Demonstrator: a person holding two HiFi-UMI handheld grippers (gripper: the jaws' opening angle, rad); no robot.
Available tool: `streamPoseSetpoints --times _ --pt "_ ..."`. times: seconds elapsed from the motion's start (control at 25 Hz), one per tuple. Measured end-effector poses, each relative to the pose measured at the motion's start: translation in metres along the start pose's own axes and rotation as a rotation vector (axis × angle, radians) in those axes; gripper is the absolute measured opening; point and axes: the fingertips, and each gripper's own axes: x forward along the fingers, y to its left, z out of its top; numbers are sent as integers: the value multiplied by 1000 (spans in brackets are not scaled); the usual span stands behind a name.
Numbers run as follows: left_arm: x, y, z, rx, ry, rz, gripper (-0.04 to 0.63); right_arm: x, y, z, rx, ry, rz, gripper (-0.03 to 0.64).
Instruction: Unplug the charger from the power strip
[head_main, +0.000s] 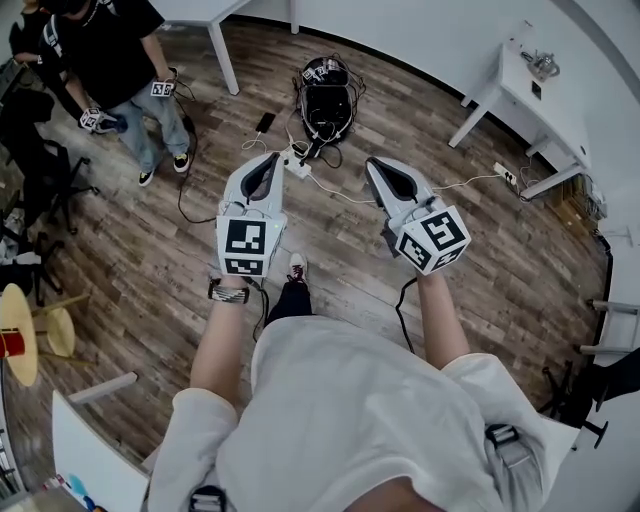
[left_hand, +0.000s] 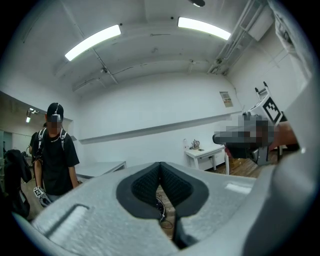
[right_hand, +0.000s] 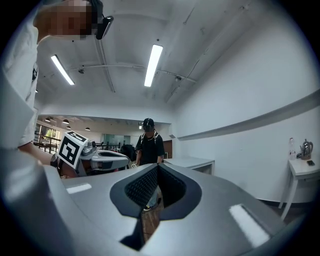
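Above the floor (head_main: 480, 260), left tongs (head_main: 272, 160) and right tongs (head_main: 376, 164) point level, closed.

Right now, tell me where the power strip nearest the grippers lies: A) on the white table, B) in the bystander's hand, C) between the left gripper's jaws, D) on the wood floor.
D: the power strip lies on the wood floor, with its white cord trailing across the boards.

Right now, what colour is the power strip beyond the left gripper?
The power strip is white; head view shows it best.
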Motion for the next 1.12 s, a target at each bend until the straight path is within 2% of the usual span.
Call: streamPoseSetpoints --times 0.24,0.52,1.12 --pt "67 49 -2 -17 2 -3 5 61 -53 14 -15 -1 -50 2" --pt "126 100 -16 -23 30 -11 5 134 -96 5 9 47 -86 2" --pt "174 146 -52 -54 79 -58 5 217 -99 -14 27 75 -22 2"
